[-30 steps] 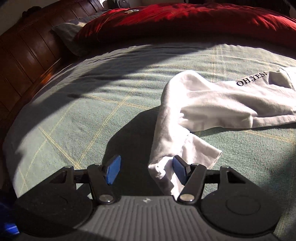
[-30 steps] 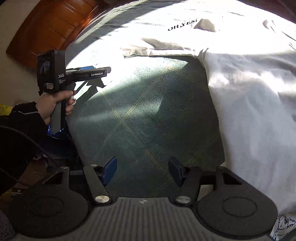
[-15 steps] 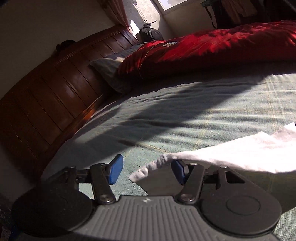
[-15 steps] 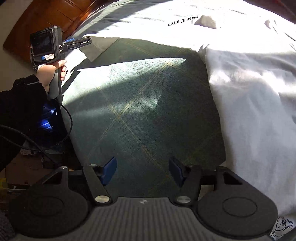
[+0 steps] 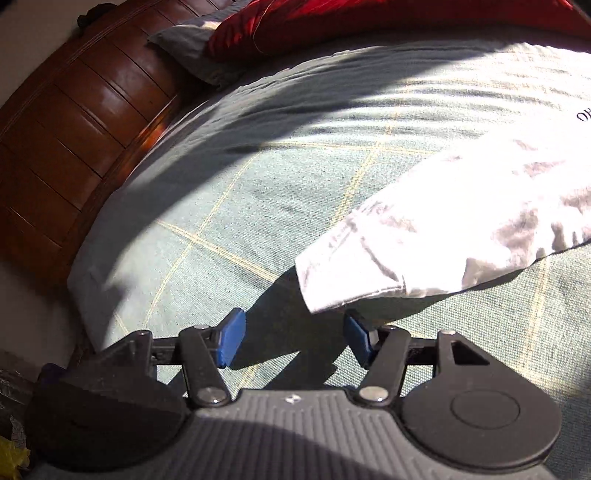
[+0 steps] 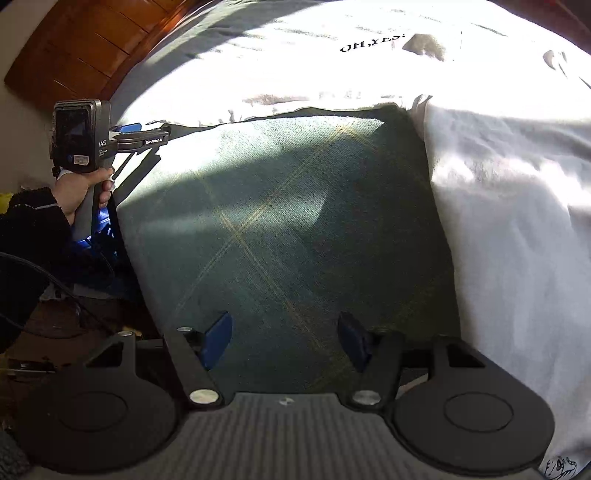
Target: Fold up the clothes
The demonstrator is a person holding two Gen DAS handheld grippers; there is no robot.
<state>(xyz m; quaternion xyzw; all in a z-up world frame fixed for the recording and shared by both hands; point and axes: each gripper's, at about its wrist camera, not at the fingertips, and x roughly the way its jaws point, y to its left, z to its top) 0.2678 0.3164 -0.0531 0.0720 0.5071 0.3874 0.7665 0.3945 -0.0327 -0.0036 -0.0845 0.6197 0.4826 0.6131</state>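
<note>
Left wrist view: left gripper [image 5: 293, 341] spread wide, holding nothing, low over green bedspread [image 5: 229, 206]. White shirt [image 5: 454, 236] sleeve end lies flat just beyond right fingertip. Wooden headboard [image 5: 74, 122] and red quilt [image 5: 332, 22] behind.

Right wrist view: right gripper [image 6: 284, 339] wide apart, empty, over bare bedspread. Shirt spread along right and far side. Hand [image 6: 79, 192] grips left gripper's handle at bed edge.

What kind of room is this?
Most likely a bedroom. A green checked bedspread covers a bed with a dark wooden headboard, and a grey pillow and red quilt lie at its head.
</note>
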